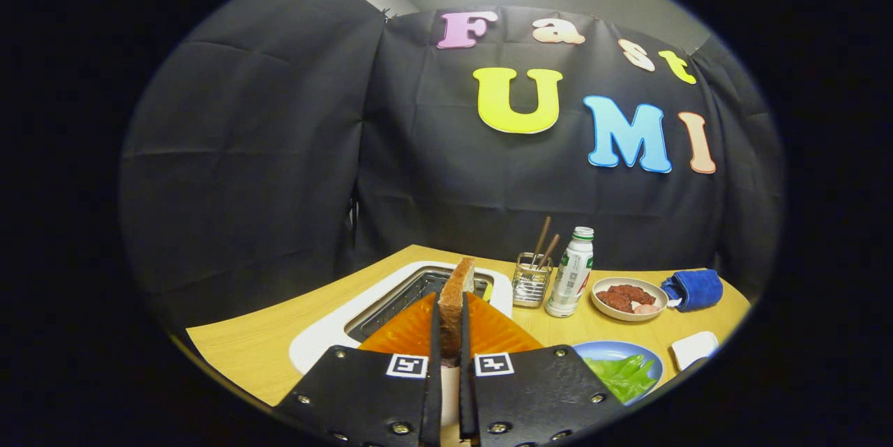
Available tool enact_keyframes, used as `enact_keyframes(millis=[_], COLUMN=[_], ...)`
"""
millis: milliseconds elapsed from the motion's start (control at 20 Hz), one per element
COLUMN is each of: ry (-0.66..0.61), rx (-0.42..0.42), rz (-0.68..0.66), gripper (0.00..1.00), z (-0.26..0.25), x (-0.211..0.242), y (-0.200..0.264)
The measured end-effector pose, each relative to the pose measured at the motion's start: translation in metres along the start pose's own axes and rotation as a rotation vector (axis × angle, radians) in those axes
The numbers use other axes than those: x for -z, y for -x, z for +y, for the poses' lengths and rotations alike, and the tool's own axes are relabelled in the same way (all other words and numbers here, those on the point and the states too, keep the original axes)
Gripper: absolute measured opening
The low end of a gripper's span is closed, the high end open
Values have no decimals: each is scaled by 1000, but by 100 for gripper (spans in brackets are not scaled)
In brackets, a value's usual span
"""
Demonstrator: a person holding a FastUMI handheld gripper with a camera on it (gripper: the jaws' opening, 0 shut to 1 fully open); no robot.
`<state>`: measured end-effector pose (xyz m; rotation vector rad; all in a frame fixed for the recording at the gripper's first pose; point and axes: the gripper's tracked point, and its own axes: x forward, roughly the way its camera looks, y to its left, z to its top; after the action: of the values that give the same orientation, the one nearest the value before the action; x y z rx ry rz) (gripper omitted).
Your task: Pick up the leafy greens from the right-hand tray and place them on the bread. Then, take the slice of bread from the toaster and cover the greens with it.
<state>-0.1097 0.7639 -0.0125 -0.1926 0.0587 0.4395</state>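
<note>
Big wooden bench (244, 356) carrying everything. White toaster (317, 342) near the middle-left, slots open. Blue plate (607, 349) to the near right with leafy greens (624, 374) lying on it. Hand-held gripper (451, 335) clamped narrow on a slice of bread (457, 300), both orange-backed fingers (418, 328) pressed on its sides, slice upright just over the toaster. Farther right: white bottle (571, 273), mesh holder (530, 281) with sticks, small bowl (628, 298) of reddish food, rolled blue cloth (694, 289)

no text is legible on the white bottle (571, 273); the tongs (451, 314) carry square coded markers.
</note>
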Motion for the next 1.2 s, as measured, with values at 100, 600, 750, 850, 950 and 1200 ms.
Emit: enact_keyframes(millis=[100,600,750,850,950,1200], ry=[-6,-78,-94,-84,-74,-43], rx=[-13,-69,-36,-17,-2,68], rz=[-17,-116,-153,-171,-175,-143], gripper=[6,2,2,2,2,2], z=[-3,-20,-39,-53,-68,-113], x=[-6,-56,-70,-77,-75,-53], y=[3,36,52,62,72,85])
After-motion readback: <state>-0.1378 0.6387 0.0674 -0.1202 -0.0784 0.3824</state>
